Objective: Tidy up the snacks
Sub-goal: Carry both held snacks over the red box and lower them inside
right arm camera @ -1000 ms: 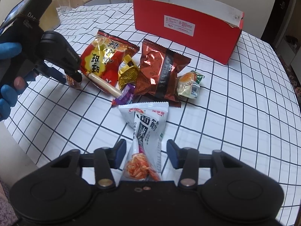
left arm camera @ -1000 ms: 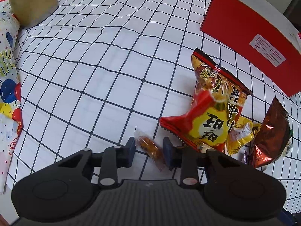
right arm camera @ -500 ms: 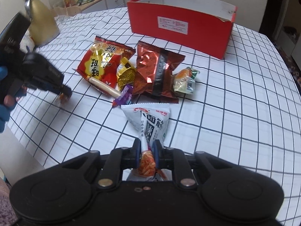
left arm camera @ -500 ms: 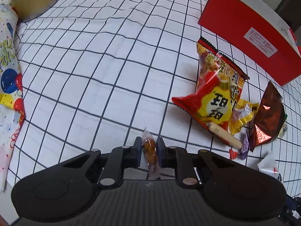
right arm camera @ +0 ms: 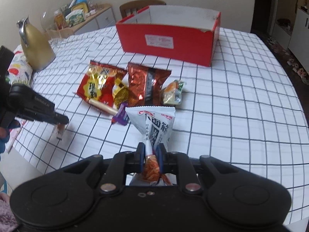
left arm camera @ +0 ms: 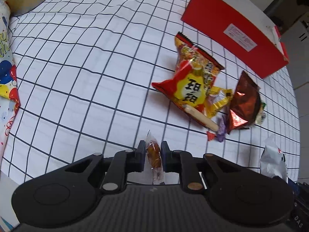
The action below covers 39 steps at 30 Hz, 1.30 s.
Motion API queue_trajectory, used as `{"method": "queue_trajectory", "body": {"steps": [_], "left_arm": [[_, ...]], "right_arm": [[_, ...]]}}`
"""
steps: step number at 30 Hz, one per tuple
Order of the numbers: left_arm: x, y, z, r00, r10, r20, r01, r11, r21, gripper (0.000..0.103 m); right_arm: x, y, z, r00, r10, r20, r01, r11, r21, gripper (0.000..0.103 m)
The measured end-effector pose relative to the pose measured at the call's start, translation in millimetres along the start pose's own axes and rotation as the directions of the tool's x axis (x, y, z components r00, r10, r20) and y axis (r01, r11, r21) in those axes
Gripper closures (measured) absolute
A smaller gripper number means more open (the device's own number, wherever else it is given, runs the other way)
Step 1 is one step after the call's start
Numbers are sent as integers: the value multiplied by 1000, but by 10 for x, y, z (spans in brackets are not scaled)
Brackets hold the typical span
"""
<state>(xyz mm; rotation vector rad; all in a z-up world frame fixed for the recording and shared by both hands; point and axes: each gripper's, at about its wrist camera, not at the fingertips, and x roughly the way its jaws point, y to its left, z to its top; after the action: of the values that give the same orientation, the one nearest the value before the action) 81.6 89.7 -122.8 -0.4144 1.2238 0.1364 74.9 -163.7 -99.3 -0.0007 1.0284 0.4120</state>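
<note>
Now both claws are loaded, so the step in hand looks like carrying the two snacks to the red box at the far side of the worktop. The left claw is clenched on a small clear-wrapped brown snack, held upright between its fingers and lifted off the cloth, as the right view shows. The right claw is clamped on the narrow neck of a white noodle-snack packet, whose wide top fans out ahead of the fingers.

To do it well, I would keep both grips firm, raise each snack above the box wall before moving in, and let go only once it is over the open inside. The white packet is pinched at a crumpled part, so it may swing or slip if moved fast. The small snack is thin and slick-looking, so it could slide through.

Between the claws and the box lies a pile: a red and yellow chip bag, a brown foil bag, a small green and orange packet, a sausage stick and a purple sweet. Passing over them, not through, avoids scattering them. A gold jug stands well to the left, out of the way.
</note>
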Motion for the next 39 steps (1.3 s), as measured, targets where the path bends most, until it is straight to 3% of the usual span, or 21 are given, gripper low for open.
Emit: {"method": "queue_trajectory", "body": {"steps": [10, 20, 39], "left_arm": [[-313, -328, 104, 996, -74, 48, 70, 994, 80, 87], [-642, -742, 390, 979, -154, 131, 128, 974, 187, 87], [-872, -1367, 1129, 939, -218, 265, 128, 939, 319, 87]], "right_arm": [[-241, -59, 213, 996, -17, 89, 15, 999, 30, 91], [-376, -84, 543, 984, -32, 176, 32, 999, 5, 91], [-375, -156, 1267, 940, -99, 326, 126, 990, -64, 91]]}}
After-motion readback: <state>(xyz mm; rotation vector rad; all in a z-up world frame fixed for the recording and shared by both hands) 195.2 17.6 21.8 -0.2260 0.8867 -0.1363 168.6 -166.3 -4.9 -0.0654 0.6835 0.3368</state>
